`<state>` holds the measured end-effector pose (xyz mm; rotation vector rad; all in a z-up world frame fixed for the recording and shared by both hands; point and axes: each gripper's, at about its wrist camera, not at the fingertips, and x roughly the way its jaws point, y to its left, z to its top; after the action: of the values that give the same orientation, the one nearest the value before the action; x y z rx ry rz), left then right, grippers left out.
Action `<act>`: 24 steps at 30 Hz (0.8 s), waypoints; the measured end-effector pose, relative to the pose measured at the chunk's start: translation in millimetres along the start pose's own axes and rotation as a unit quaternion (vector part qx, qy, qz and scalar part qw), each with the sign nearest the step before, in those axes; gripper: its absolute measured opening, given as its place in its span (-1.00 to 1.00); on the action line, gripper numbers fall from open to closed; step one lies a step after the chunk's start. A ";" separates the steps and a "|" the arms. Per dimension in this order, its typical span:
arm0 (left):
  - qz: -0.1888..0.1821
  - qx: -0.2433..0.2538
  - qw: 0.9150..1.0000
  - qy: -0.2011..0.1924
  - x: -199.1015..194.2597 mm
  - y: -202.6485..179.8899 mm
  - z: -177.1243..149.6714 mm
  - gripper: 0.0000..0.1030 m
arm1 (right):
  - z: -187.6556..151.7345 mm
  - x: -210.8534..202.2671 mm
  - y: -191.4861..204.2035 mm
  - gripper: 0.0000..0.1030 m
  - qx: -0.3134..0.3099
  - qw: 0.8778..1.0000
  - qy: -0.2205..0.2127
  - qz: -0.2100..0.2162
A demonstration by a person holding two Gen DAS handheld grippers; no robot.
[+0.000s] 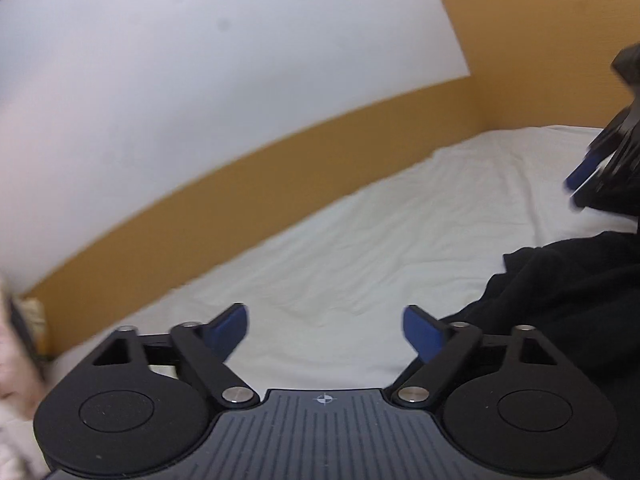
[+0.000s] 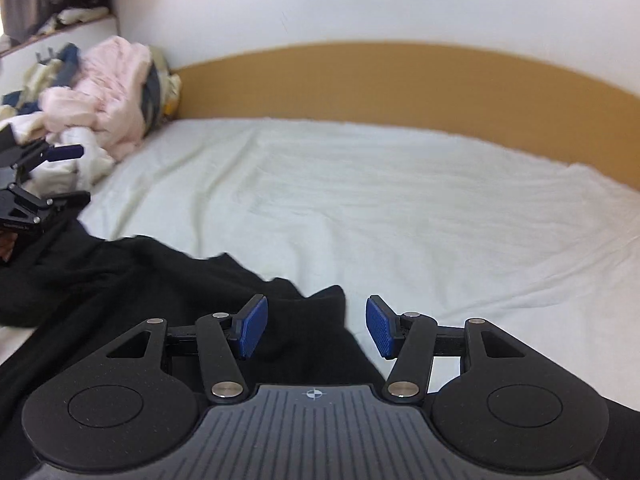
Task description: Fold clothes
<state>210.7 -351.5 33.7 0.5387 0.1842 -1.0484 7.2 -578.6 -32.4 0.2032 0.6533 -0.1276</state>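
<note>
1. The left gripper [image 1: 325,334] is holding its jaws well apart, with only bare white sheet [image 1: 340,264] showing between the blue pads [image 1: 228,330]; nothing is gripped and nothing is touching them.
2. The right gripper [image 2: 316,328] is standing with its jaws about half open. The black garment [image 2: 132,280] is lying under and between the blue pads [image 2: 253,326], yet the pads are not pressing on it, so it is resting loose.
3. In the right wrist view the left gripper [image 2: 60,176] is appearing at the left edge, over the far end of the dark cloth; its lower finger is sitting close to the fabric, though blur is making it hard to say whether it is touching.
4. The black garment is lying rumpled on the bed, spreading from the left edge of the right wrist view toward the near middle, with a peaked fold just ahead of the right gripper.
5. In the left wrist view the same dark cloth [image 1: 560,300] is bunching at the lower right, beside the right-hand pad.
6. A pile of pink and pale clothes [image 2: 108,92] is sitting at the far left corner of the mattress, against the tan headboard [image 2: 400,80].
</note>
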 end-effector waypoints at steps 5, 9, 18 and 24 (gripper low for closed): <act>-0.080 -0.026 0.994 0.068 90.2 -9.1 -3.4 0.58 | 0.2 48.6 -16.6 0.11 0.013 0.999 0.032 0.038; -0.185 0.031 0.975 0.119 107.7 -32.9 -35.5 0.17 | -9.5 60.2 -6.2 -0.12 -0.047 0.993 0.081 0.069; 0.129 -0.117 0.980 0.096 135.9 26.0 -13.9 -0.92 | 16.2 60.3 11.0 -0.80 -0.140 0.984 -0.041 -0.104; -0.006 -0.043 0.995 0.092 111.3 -3.4 -33.3 0.48 | 1.8 55.6 10.1 -0.01 -0.108 0.988 -0.014 -0.111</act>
<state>266.7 -422.0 -39.8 0.5569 0.3948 -0.9972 53.8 -572.3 -63.6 -0.0808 0.6563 -0.2717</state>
